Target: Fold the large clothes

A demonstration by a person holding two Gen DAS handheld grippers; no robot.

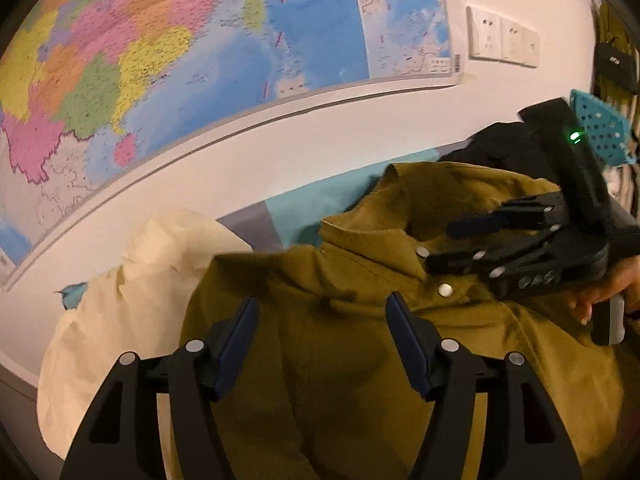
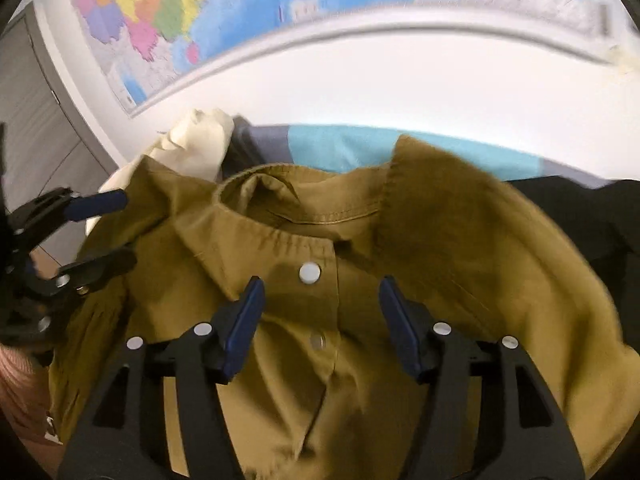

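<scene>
Two grippers are hanging over one olive shirt (image 2: 360, 264), both tilted downward, both with fingers apart and nothing between the pads. The shirt is lying front-up on the bed (image 2: 328, 142), collar toward the wall edge, button placket running away from that edge toward the cameras, so its long axis is pointing from the wall to the near side.

The right gripper (image 2: 320, 320) is sitting directly above the placket, just below the collar; the top button (image 2: 310, 273) is showing in the gap between its fingers. The left gripper (image 1: 320, 344) is sitting over the shirt's left shoulder panel, close to where olive cloth is meeting a cream garment (image 1: 140, 288) heaped at the shirt's left. Whether either pad is touching fabric I cannot tell; they are reading as just above it.

Judgement: the coming move is turning on a collar or shoulder pinch, and the right gripper is the nearer to the collar.

Room: a dark garment (image 2: 580, 208) is crowding the shirt's right side, the cream one its left, and the wall with the map (image 1: 160, 60) is closing off the far edge. Open space is lying only toward the near edge, which is out of view.
</scene>
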